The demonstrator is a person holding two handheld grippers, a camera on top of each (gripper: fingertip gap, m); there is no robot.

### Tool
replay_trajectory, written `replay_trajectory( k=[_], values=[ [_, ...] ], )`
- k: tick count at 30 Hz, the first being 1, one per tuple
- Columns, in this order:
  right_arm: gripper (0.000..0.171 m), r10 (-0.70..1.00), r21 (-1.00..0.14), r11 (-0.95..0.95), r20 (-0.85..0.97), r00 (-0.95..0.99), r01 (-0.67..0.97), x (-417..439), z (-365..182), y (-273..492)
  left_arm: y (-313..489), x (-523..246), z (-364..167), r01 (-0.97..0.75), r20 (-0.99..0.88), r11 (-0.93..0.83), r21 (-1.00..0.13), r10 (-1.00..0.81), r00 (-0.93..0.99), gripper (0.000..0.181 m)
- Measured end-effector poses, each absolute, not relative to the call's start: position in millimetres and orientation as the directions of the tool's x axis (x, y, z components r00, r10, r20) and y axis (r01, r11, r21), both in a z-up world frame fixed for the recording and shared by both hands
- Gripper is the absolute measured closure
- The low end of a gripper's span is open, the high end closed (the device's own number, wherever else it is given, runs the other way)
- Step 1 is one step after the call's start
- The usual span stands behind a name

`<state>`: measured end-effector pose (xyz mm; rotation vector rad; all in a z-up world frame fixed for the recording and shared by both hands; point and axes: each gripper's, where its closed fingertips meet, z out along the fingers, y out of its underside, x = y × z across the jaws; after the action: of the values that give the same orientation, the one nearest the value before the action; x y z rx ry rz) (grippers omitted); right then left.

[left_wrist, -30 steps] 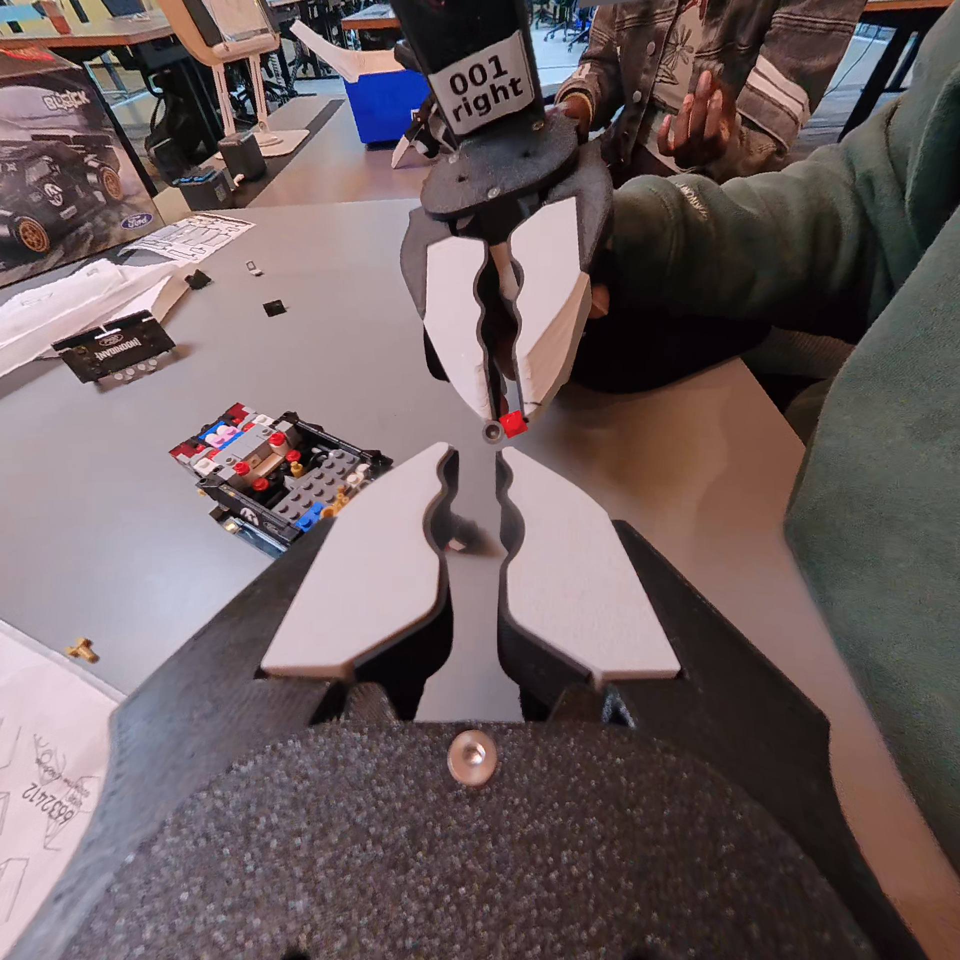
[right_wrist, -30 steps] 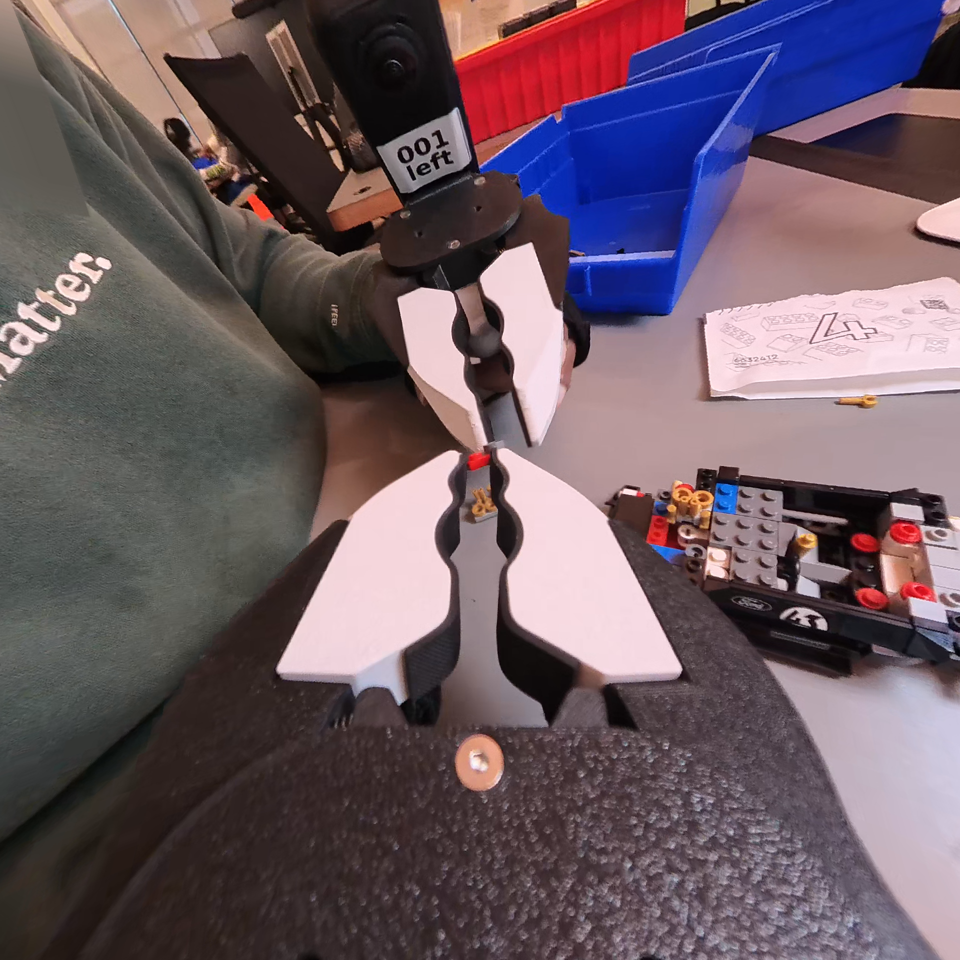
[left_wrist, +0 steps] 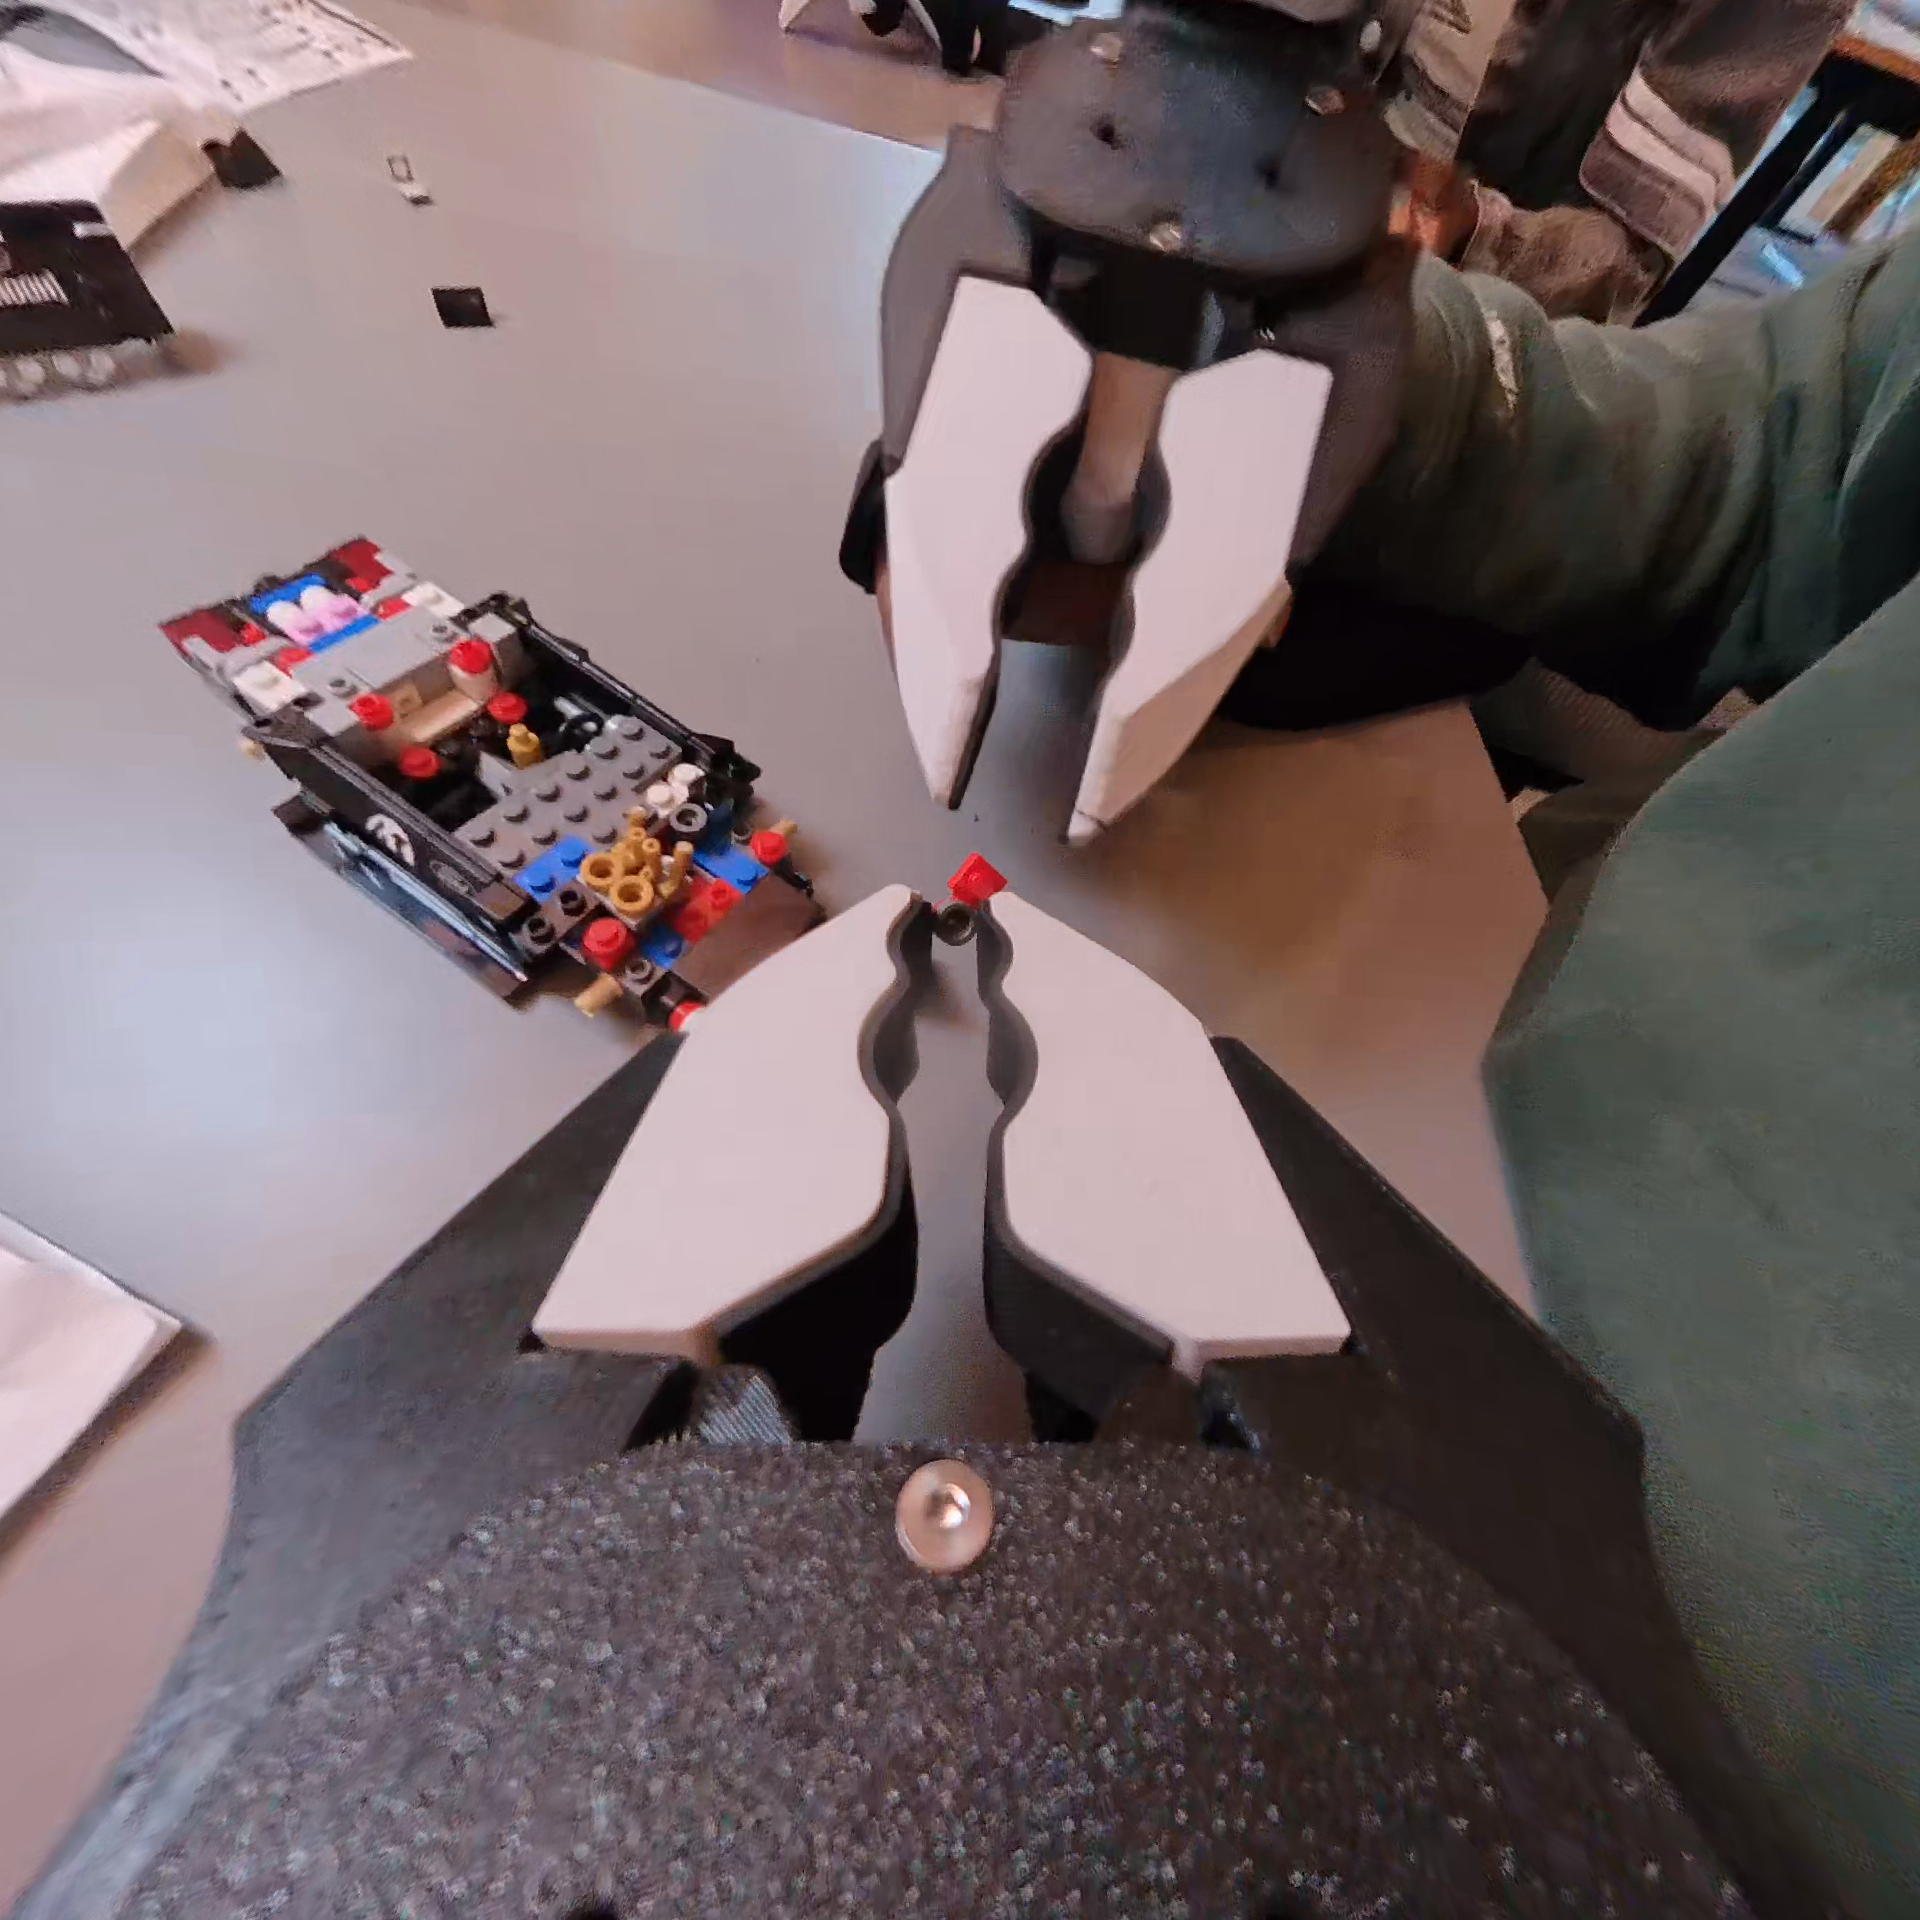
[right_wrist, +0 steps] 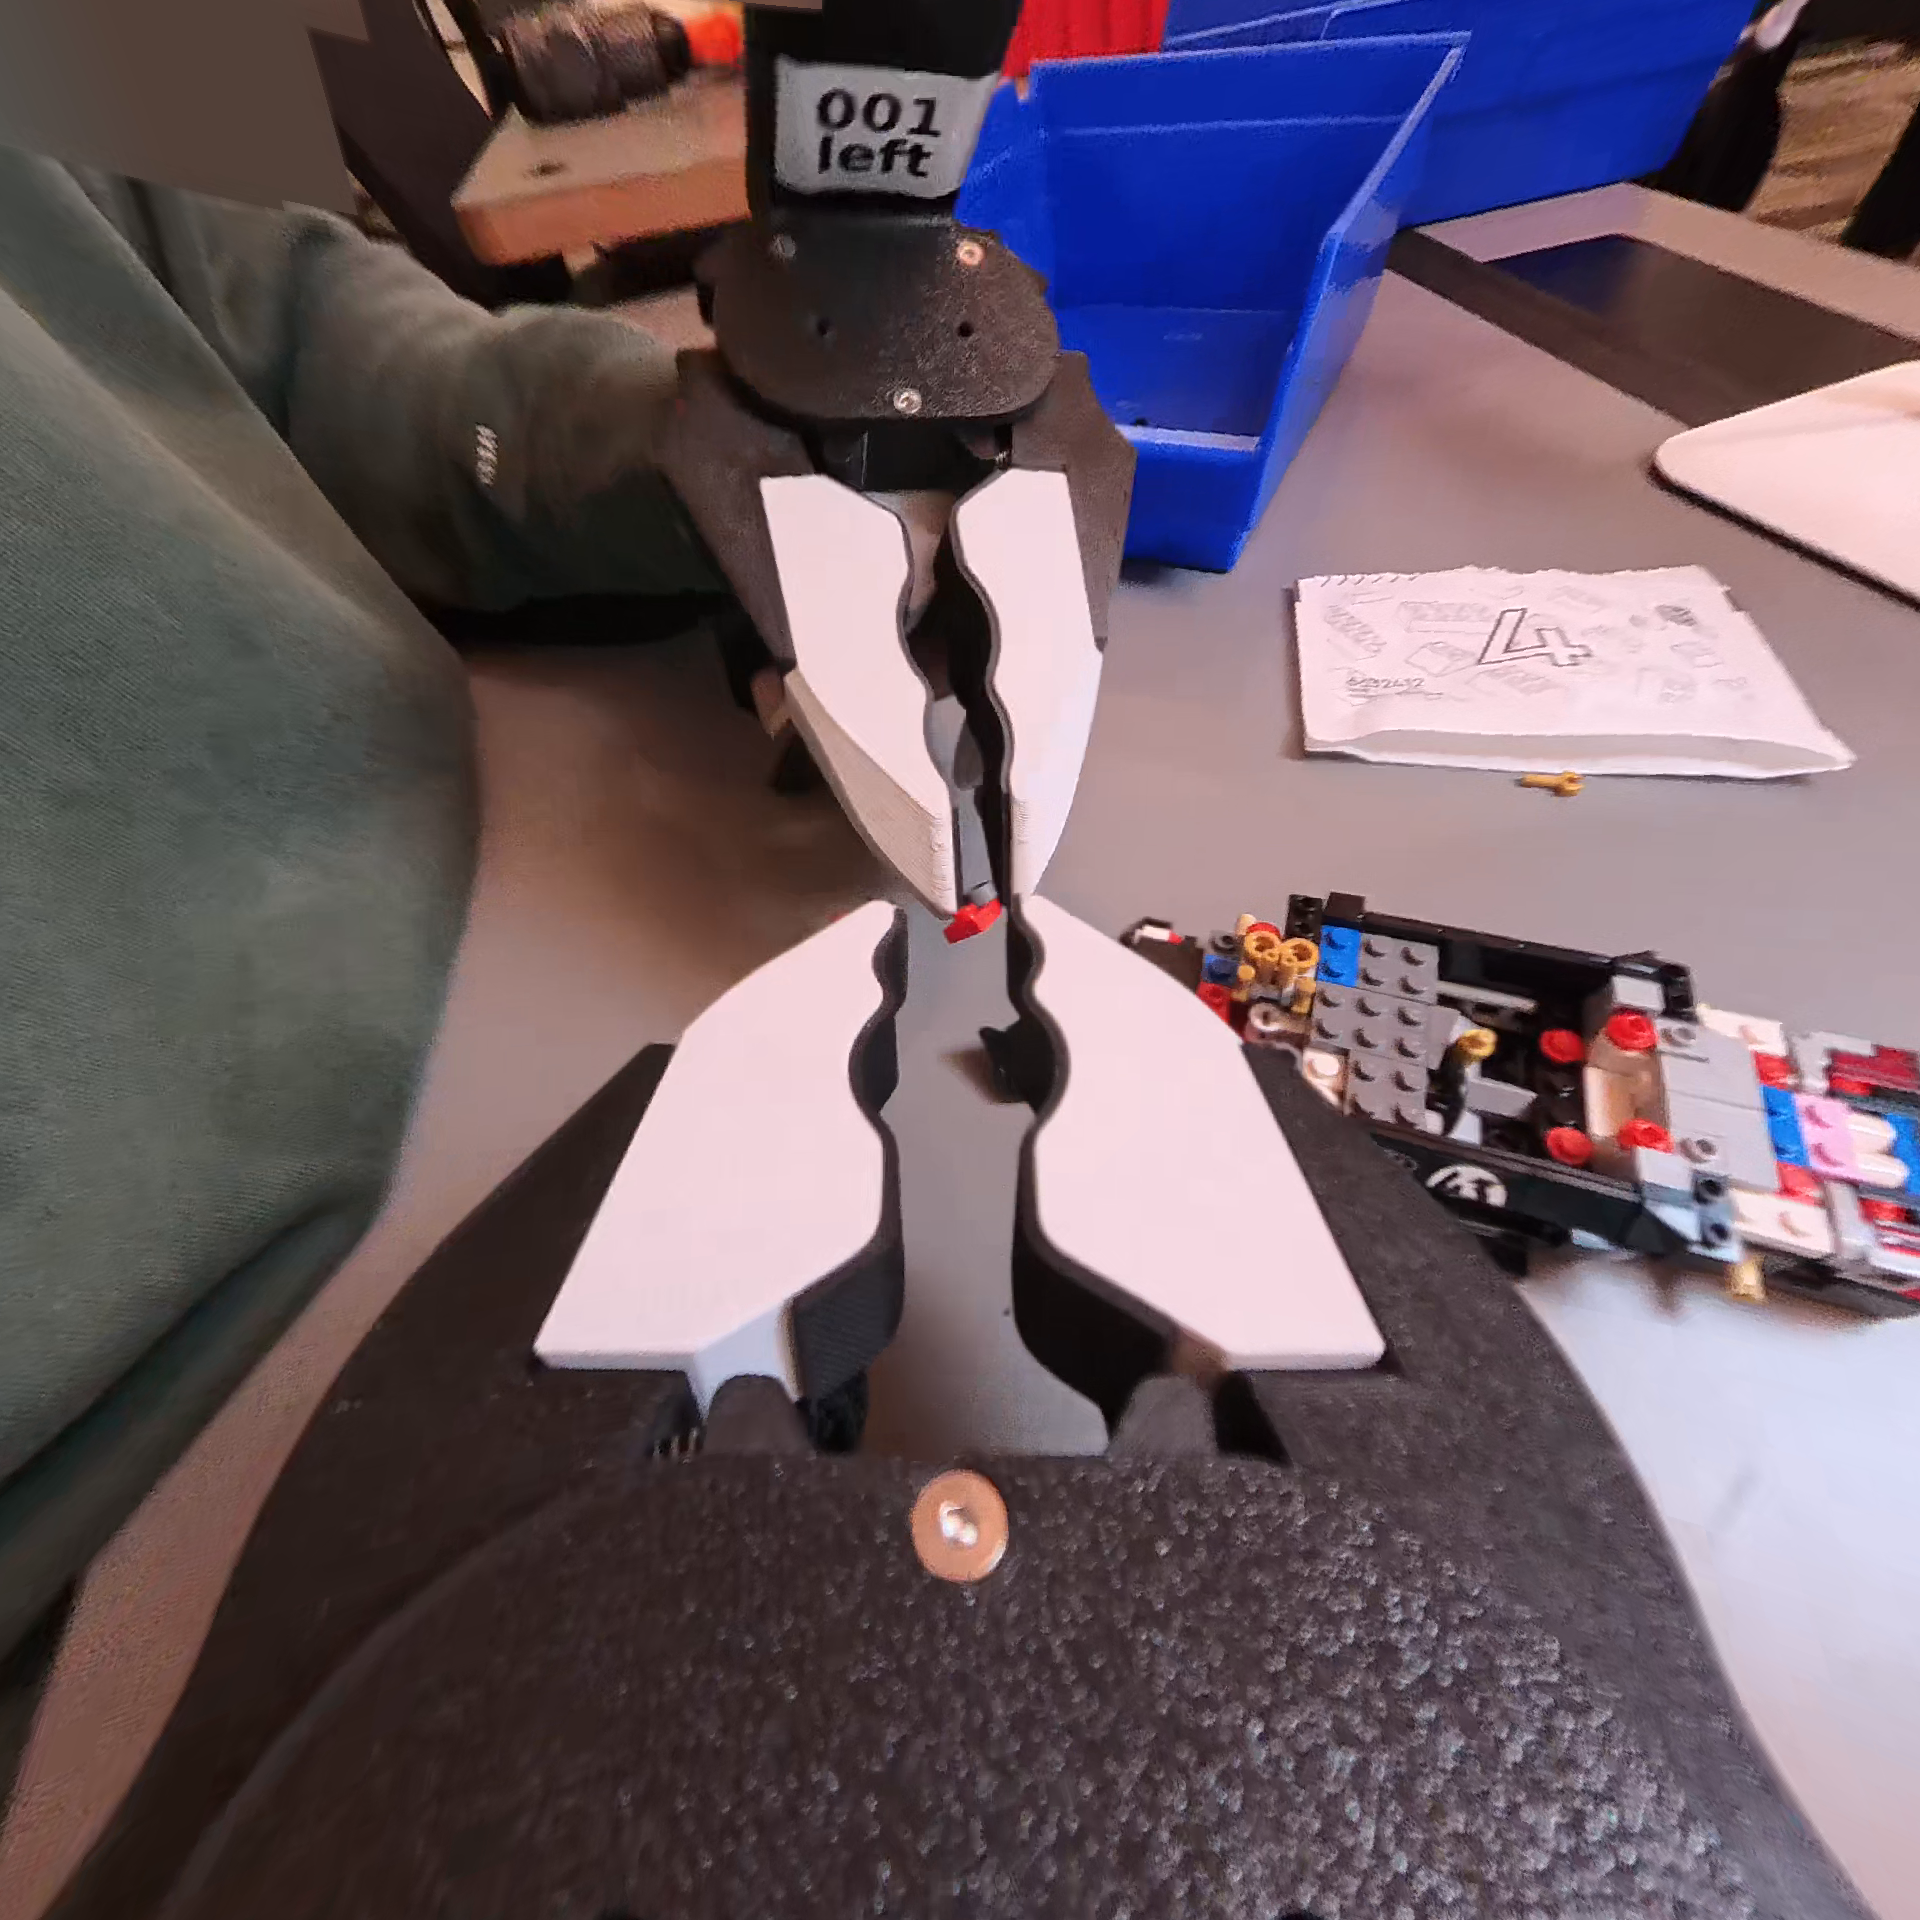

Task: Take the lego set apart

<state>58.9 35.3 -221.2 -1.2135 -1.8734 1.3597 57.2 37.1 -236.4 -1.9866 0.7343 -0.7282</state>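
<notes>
The partly stripped Lego car [left_wrist: 488, 790] lies on the grey table [left_wrist: 260, 1091], to the left of both grippers; it also shows at the right in the right wrist view [right_wrist: 1558, 1091]. My left gripper [left_wrist: 954, 909] is shut on a small grey piece with a red stud [left_wrist: 975, 883] and holds it above the table. In the right wrist view the left gripper [right_wrist: 982, 894] points down with the red stud [right_wrist: 971, 920] at its tips. My right gripper [right_wrist: 958, 920] is open and empty, its tips just short of the piece. It faces the left gripper tip to tip [left_wrist: 1013, 816].
A blue bin [right_wrist: 1195, 312] stands behind, with a white printed paper bag [right_wrist: 1538, 665] and a tiny tan piece [right_wrist: 1553, 781] in front of it. Loose black pieces [left_wrist: 460, 307] lie on the far table. A green sleeve [left_wrist: 1662, 416] fills the right side.
The right gripper has opened, let go of the small red-and-grey piece and drawn back a little. The left gripper has closed on it and now holds it alone.
</notes>
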Motion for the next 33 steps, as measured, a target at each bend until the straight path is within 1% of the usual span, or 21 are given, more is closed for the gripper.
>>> replay_trajectory(
  k=[3,7,8,9,15,18,21,25,26,28,33],
  values=[
    [0.154,0.895,-0.923,0.178,0.008,-0.446,0.342,55,-225,34,37,58,-237,-0.185,0.263,-0.482,-0.856,-0.714,0.649,0.173],
    [0.162,0.891,-0.908,0.234,0.058,-0.45,0.347,53,-231,32,36,61,-241,-0.203,0.26,-0.489,-0.848,-0.719,0.644,0.173],
    [0.169,0.891,-0.906,0.244,0.068,-0.449,0.346,53,-232,31,35,62,-242,-0.204,0.263,-0.49,-0.847,-0.721,0.641,0.173],
    [0.171,0.889,-0.905,0.251,0.075,-0.452,0.343,53,-232,31,35,63,-242,-0.207,0.262,-0.49,-0.847,-0.723,0.639,0.173],
    [0.171,0.894,-0.905,0.239,0.064,-0.443,0.352,54,-232,34,38,58,-242,-0.191,0.266,-0.496,-0.847,-0.708,0.654,0.173],
    [0.159,0.893,-0.901,0.247,0.069,-0.444,0.356,55,-233,35,39,55,-240,-0.178,0.267,-0.492,-0.852,-0.701,0.661,0.173],
    [0.155,0.896,-0.891,0.268,0.091,-0.435,0.365,54,-237,36,39,55,-238,-0.172,0.269,-0.49,-0.855,-0.701,0.66,0.173],
    [0.156,0.893,-0.889,0.285,0.11,-0.437,0.358,52,-238,34,38,57,-240,-0.19,0.261,-0.491,-0.85,-0.707,0.657,0.173],
    [0.16,0.892,-0.887,0.293,0.119,-0.436,0.357,51,-238,34,37,58,-241,-0.19,0.262,-0.492,-0.85,-0.707,0.656,0.173],
    [0.162,0.889,-0.886,0.304,0.132,-0.439,0.349,52,-238,33,37,59,-241,-0.196,0.26,-0.491,-0.849,-0.71,0.654,0.173],
    [0.163,0.898,-0.895,0.251,0.073,-0.433,0.369,53,-237,36,38,58,-240,-0.197,0.243,-0.472,-0.859,-0.715,0.655,0.173]
  ],
)
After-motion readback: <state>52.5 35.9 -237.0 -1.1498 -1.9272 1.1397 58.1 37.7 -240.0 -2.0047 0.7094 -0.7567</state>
